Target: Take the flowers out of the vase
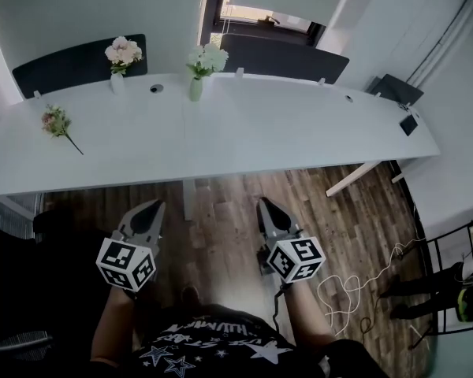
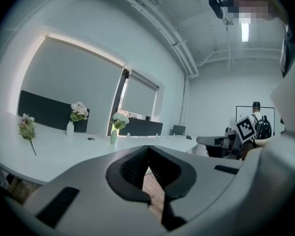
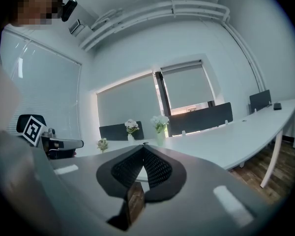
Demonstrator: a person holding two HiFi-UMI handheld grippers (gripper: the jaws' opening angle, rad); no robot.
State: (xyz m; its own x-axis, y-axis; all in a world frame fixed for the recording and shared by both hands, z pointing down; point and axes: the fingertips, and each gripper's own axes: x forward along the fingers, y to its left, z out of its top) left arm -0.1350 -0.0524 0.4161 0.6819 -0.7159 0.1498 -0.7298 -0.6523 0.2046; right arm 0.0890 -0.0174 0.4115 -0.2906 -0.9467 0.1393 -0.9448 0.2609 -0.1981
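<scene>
On the long white table (image 1: 244, 132) stand two vases. A white vase (image 1: 117, 83) holds pink and white flowers (image 1: 123, 52); a pale green vase (image 1: 195, 89) holds white flowers (image 1: 208, 57). A loose flower sprig (image 1: 57, 122) lies flat near the table's left end. My left gripper (image 1: 151, 207) and right gripper (image 1: 264, 205) hover over the floor, short of the table's near edge, both shut and empty. The left gripper view looks past the closed tips (image 2: 148, 149) at the green vase (image 2: 113, 137) and sprig (image 2: 26, 127). The right gripper view shows the green vase (image 3: 160, 137) beyond its tips (image 3: 144, 146).
Dark partition screens (image 1: 79, 61) (image 1: 284, 57) line the table's far side under a window. A slanted table leg (image 1: 351, 178) reaches the wooden floor, where white cables (image 1: 355, 290) lie. A person (image 1: 457, 282) is at the right edge. A small black device (image 1: 408, 124) sits at the table's right end.
</scene>
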